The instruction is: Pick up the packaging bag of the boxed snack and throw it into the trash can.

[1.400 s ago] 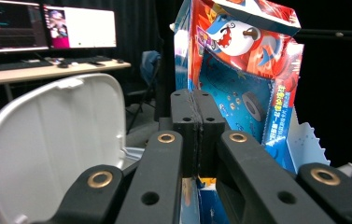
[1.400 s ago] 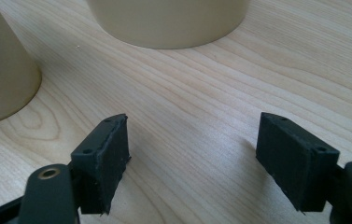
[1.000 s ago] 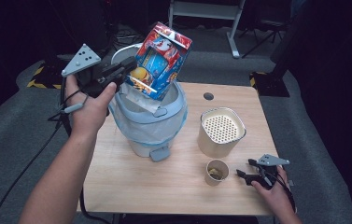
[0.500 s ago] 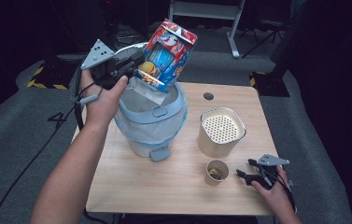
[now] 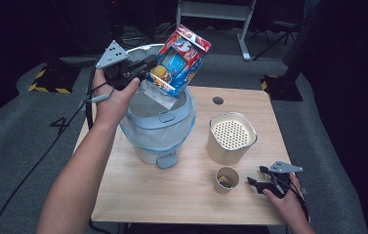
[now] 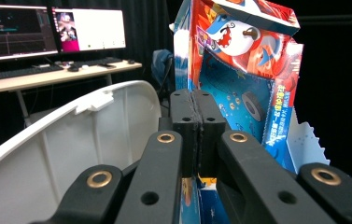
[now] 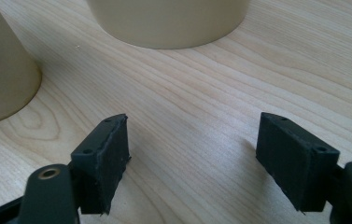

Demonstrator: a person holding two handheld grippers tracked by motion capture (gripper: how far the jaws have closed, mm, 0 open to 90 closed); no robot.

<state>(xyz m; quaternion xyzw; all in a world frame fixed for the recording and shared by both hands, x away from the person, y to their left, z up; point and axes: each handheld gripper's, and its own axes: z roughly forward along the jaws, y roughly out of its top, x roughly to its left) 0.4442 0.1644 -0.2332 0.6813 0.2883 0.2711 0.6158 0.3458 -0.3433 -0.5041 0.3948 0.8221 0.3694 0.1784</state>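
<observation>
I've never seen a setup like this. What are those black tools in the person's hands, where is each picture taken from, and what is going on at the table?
No robot here: a person holds a two-jawed hand-held gripper in each hand. The high view looks down from above the person's side of the wooden table. The other two pictures come from small cameras riding on each tool, looking along its black jaws. The left hand-held gripper is shut on a colourful carton, holding it tilted over the open bin, which is lined with a bag. The right hand-held gripper rests open on the table, holding nothing. Beside it stand a small paper cup and a beige canister with a perforated top.
</observation>
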